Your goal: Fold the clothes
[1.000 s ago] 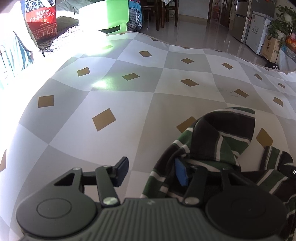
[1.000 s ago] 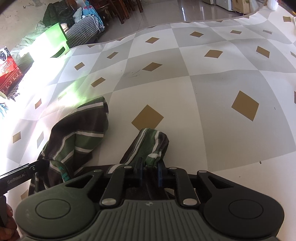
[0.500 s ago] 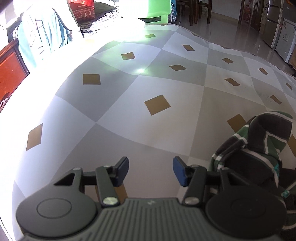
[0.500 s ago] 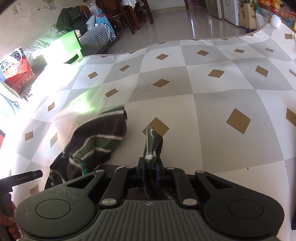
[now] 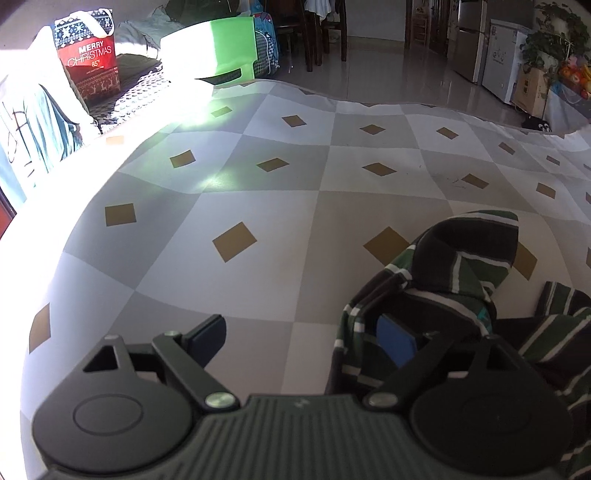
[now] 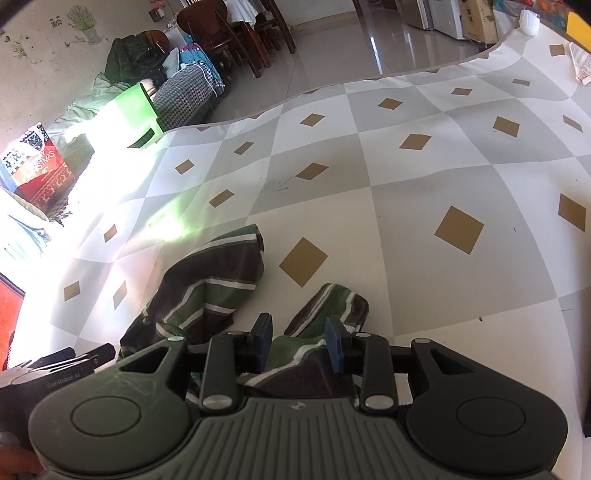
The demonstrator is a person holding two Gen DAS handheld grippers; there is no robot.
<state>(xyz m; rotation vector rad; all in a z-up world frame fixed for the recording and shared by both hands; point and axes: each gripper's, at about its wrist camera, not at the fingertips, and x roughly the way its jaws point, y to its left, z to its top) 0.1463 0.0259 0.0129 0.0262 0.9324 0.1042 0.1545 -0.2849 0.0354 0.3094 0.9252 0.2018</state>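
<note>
A crumpled dark, green and white striped garment (image 5: 469, 258) lies on the checked tablecloth (image 5: 258, 192). My left gripper (image 5: 301, 341) is at the garment's left edge with its jaws opening wide. Its right pad (image 5: 395, 343) sits tucked against a fold, and its left pad is over bare cloth. In the right wrist view the garment (image 6: 210, 284) spreads to the left. My right gripper (image 6: 299, 341) has its jaws opening over a striped fold (image 6: 332, 299). The fabric lies slack between the pads, which do not press it. The left gripper's body (image 6: 55, 365) shows at lower left.
The tablecloth (image 6: 443, 166) stretches far ahead to a wavy edge over tiled floor. Beyond it stand a green stool (image 5: 229, 48), a red Christmas bag (image 5: 88, 62), dark chairs and a fridge (image 5: 506, 55). Small white items (image 6: 528, 18) sit at the far right corner.
The left gripper swung left off the garment, then came back with its jaws wider. The right gripper, earlier shut on a lifted fold, has parted its jaws and the fold has dropped.
</note>
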